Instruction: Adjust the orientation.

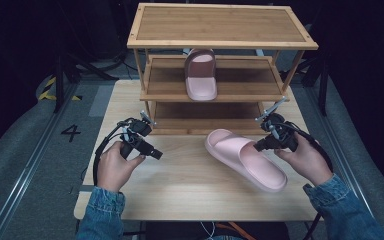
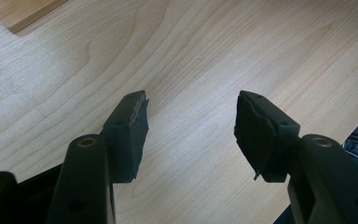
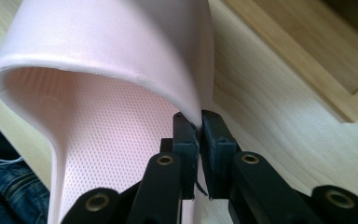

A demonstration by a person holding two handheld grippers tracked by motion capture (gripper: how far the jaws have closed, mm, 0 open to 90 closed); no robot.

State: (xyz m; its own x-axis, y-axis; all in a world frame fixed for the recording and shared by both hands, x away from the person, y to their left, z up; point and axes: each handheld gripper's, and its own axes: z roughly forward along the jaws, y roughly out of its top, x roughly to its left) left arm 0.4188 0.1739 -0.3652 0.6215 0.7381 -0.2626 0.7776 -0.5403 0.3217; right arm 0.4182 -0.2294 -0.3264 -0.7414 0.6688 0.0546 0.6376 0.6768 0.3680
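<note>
At the left, the left gripper [image 1: 152, 151] is held low over the table [image 1: 180, 185], its jaws standing wide apart with nothing between them; in the left gripper view only bare wood grain is seen past the two fingertips [image 2: 133, 128], and a corner of the rack's base lies well beyond them at the upper left. This gripper is judged to be idle for now.

Further right, a pink slipper [image 1: 245, 159] lies diagonally on the table in front of the wooden shoe rack [image 1: 220, 45]. A second pink slipper [image 1: 201, 75] is already set on the rack's middle shelf, well beyond both grippers.

At the right, the right gripper [image 1: 260, 146] is closed on the near slipper: in the right gripper view the jaws are seen pinched almost together on the thin edge of the strap [image 3: 121, 51], where it meets the sole, with the mesh-textured footbed just to the left of the fingers.

The step in hand is judged to be the pick-up of the remaining slipper. The next move would call for a lift clear of the table, with the grip kept firm on the pliable strap, then a carry forward to the middle shelf, where the slipper is to be set beside its mate.
</note>
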